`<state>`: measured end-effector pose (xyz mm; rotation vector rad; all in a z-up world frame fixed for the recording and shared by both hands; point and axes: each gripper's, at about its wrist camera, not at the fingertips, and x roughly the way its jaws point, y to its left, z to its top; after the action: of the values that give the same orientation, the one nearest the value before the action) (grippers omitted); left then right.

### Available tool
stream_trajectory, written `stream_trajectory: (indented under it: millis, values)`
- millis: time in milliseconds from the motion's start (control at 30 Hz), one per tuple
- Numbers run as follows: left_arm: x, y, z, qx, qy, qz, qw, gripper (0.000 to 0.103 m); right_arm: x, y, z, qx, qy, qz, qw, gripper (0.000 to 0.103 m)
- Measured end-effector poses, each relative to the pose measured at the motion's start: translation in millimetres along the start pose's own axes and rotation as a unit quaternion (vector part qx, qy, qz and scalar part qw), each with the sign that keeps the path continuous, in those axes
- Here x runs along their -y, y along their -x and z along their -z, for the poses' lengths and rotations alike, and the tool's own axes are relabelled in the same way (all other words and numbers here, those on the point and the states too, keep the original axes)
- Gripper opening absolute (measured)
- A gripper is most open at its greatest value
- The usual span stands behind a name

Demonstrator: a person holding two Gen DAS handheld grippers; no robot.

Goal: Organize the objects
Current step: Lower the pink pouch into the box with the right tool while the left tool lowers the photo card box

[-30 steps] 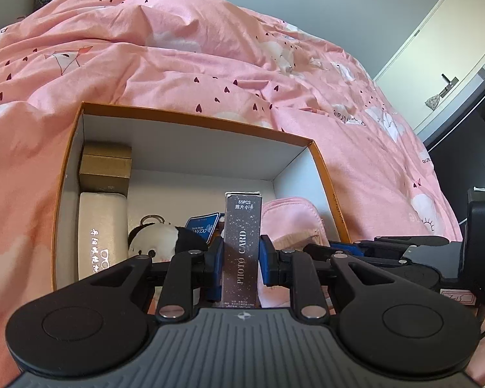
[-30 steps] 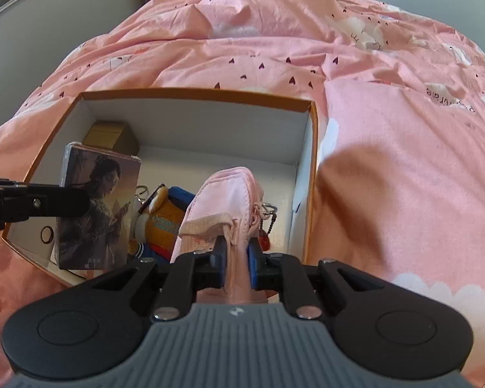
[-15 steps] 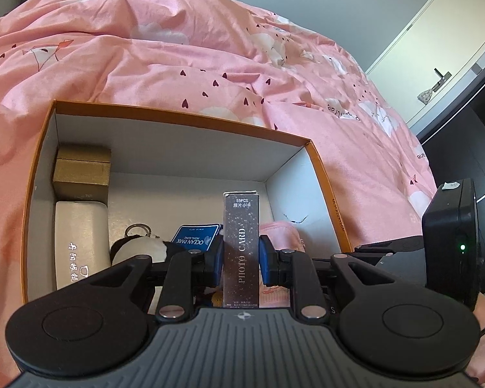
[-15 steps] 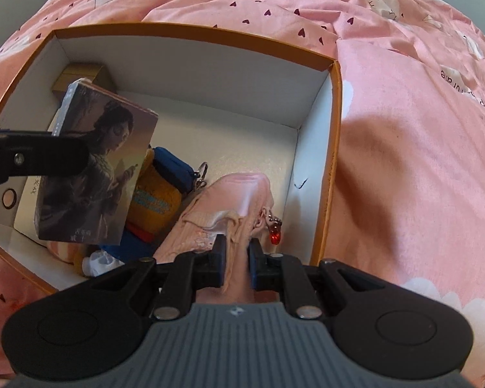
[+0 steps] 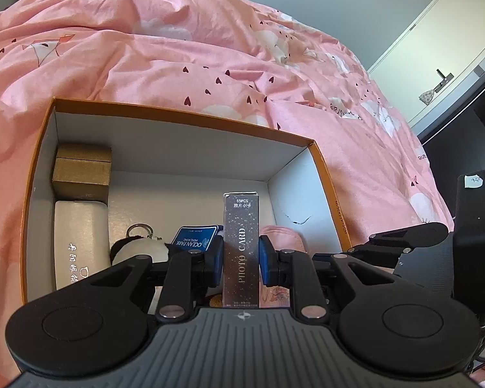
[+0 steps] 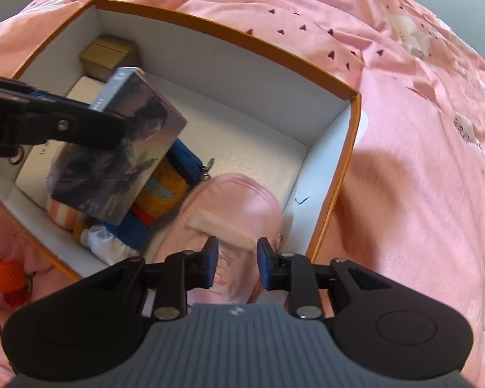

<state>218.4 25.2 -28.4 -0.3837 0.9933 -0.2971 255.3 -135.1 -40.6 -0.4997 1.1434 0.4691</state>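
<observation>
An orange-rimmed white box (image 5: 184, 113) (image 6: 352, 135) lies on the pink bedding. My left gripper (image 5: 241, 258) is shut on a dark photo card box (image 5: 241, 242), held upright above the box's near part; its portrait face shows in the right wrist view (image 6: 119, 161). My right gripper (image 6: 236, 260) is open, its fingers either side of a pink pouch (image 6: 232, 207) that lies in the box's right side. The pouch's tip shows in the left wrist view (image 5: 283, 234).
In the box are a gold box (image 5: 80, 171), a white glasses case (image 5: 79, 242), a panda keyring (image 5: 139, 249), a blue card pack (image 5: 195, 241) and plush toys (image 6: 165, 194). An orange toy (image 6: 11, 274) lies on the bedding outside. A door (image 5: 436, 48) stands at far right.
My right gripper has opened and let go of the pink pouch, which now lies in the box. My left gripper keeps the photo card box, shifted slightly over the box.
</observation>
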Motion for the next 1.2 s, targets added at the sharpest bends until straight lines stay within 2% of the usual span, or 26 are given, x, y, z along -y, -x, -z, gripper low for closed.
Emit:
stream_trajectory:
  millis: [67,300,400,500,567,700,767,867,1033,1200]
  values:
    - [2,1,-3,0.0,0.001,0.004,1.0,0.025,0,0,-3,-0.007,0.014,-0.018,1.0,0.016]
    - [14,-1,-18,0.005,0.002,0.008,1.0,0.025,-11,-32,-4,-0.039,0.07,-0.036,0.996,0.01]
    - [18,-6,-26,0.008,0.004,0.005,1.0,0.025,-10,-41,-1,-0.046,0.069,-0.045,0.996,0.008]
    - [22,-15,-34,0.012,0.008,0.002,0.9999,0.025,0,-22,0,-0.005,0.048,-0.059,0.997,0.008]
    - [25,-25,-39,0.015,0.014,0.002,0.9998,0.025,15,0,1,0.048,0.023,-0.061,0.997,0.009]
    - [30,-45,-45,0.022,0.02,0.004,0.9995,0.025,46,34,1,0.113,-0.04,-0.036,0.992,0.009]
    - [36,-55,-44,0.038,0.016,-0.004,0.9991,0.025,60,44,3,0.135,-0.067,-0.023,0.988,0.01]
    - [45,-67,-42,0.058,0.001,-0.014,0.9982,0.025,77,45,-1,0.151,-0.084,-0.021,0.985,0.01]
    - [60,-89,-32,0.074,-0.036,-0.06,0.9948,0.025,82,37,2,0.152,-0.1,-0.03,0.983,0.01]
    - [63,-106,-25,0.076,-0.039,-0.072,0.9938,0.025,90,27,12,0.146,-0.106,-0.038,0.983,0.009]
